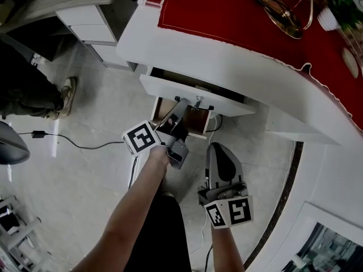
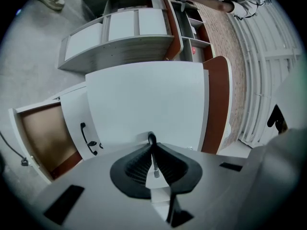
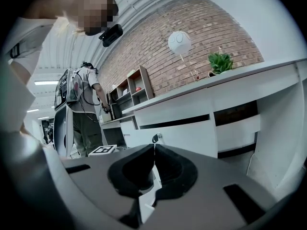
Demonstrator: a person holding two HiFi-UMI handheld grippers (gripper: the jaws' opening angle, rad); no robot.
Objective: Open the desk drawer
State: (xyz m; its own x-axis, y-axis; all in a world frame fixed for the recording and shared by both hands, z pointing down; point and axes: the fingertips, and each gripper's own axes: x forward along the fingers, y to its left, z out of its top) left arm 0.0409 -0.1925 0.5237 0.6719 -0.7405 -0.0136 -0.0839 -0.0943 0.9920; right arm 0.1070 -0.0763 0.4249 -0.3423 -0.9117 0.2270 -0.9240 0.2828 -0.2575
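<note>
The white desk (image 1: pixel 238 55) has a red cloth (image 1: pixel 238 16) on top. Its white drawer (image 1: pixel 193 95) stands a little way out, with a dark gap behind its front. My left gripper (image 1: pixel 190 105) reaches level to the drawer front (image 2: pixel 144 99) and is shut on the small black handle (image 2: pixel 151 138), which shows between the pads (image 2: pixel 139 164). My right gripper (image 1: pixel 218 148) hangs lower and nearer to me, shut with nothing in it (image 3: pixel 154 150). In its view the drawer front (image 3: pixel 192 135) and the handle (image 3: pixel 155 138) lie ahead.
Under the drawer a cabinet door (image 2: pixel 76 123) with a black handle stands open over a brown inside (image 1: pixel 195 120). A person's legs and shoe (image 1: pixel 67 92) are at the left, and a cable (image 1: pixel 74 144) runs over the floor. Another person (image 3: pixel 84 104) stands by shelves.
</note>
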